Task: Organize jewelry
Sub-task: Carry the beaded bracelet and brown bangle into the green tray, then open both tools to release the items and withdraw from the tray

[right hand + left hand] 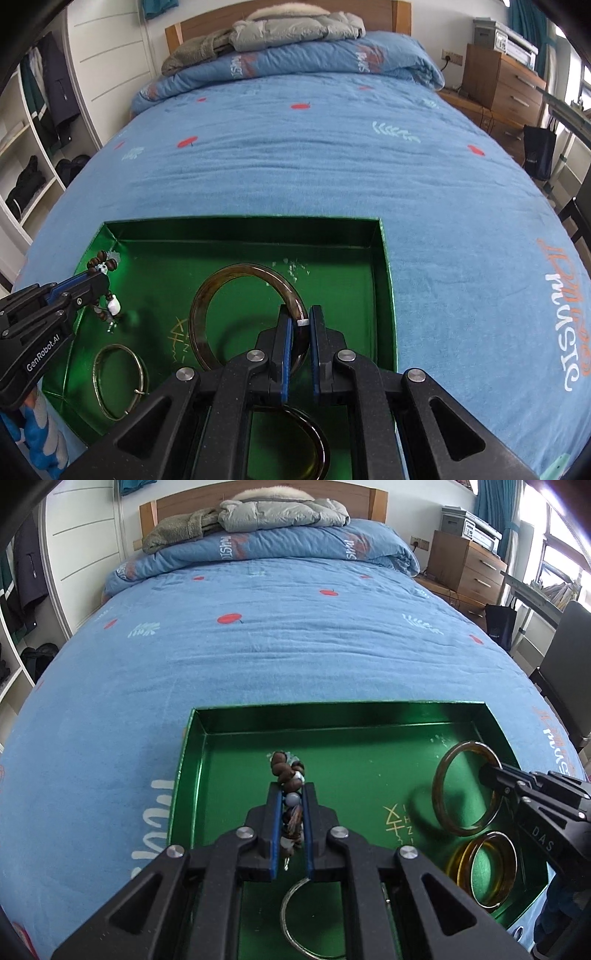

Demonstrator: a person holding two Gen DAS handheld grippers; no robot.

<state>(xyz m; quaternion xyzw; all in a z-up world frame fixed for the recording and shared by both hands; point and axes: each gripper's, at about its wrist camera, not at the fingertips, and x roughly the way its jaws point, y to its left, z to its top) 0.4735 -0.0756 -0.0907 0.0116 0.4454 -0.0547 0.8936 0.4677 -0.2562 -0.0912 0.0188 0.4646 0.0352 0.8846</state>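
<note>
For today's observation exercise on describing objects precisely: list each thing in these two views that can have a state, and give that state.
left hand-held gripper: shut on beaded bracelet
beaded bracelet: held above tray floor, ends dangling
right hand-held gripper: shut on brown bangle
brown bangle: held tilted over tray
amber bangle: lying in tray
thin metal bangle: lying flat in tray
green tray: open-topped, resting on bed
</note>
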